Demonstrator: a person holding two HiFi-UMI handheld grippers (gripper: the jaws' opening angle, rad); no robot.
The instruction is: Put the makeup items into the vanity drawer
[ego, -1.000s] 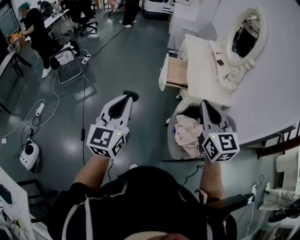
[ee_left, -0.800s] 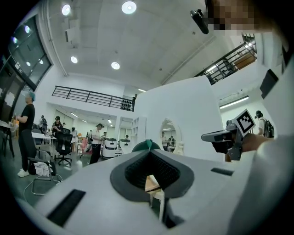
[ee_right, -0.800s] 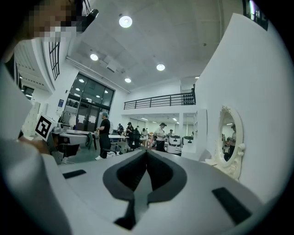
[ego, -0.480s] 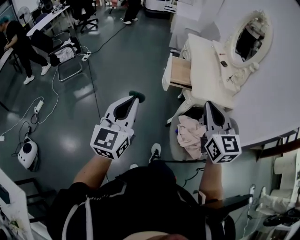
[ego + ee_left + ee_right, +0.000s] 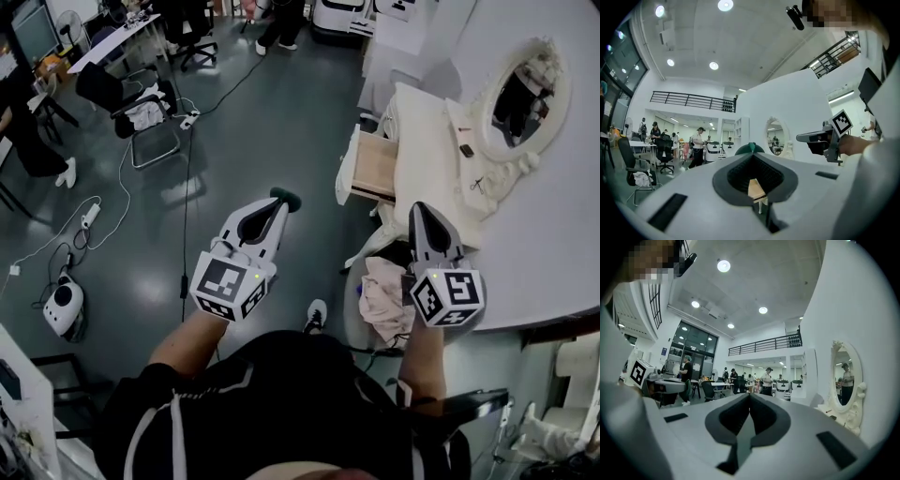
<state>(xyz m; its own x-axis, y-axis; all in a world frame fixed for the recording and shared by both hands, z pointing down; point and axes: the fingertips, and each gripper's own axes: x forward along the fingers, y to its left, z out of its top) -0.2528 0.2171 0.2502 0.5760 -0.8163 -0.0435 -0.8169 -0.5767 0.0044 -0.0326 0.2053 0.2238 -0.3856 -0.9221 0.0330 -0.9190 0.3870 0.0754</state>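
My left claw is pinching shut on a dark green rounded item, while my right claw is riding closed and empty. The open vanity drawer is lying at one o'clock, well apart, so I am judging it best to be carrying the item right over its wooden bottom before loosening.

Vanity drawer: pale wood inside, white front, pulled open. Small dark item: flat on vanity top. Dark green round-headed item: pinched at tips of left gripper, well apart from drawer.
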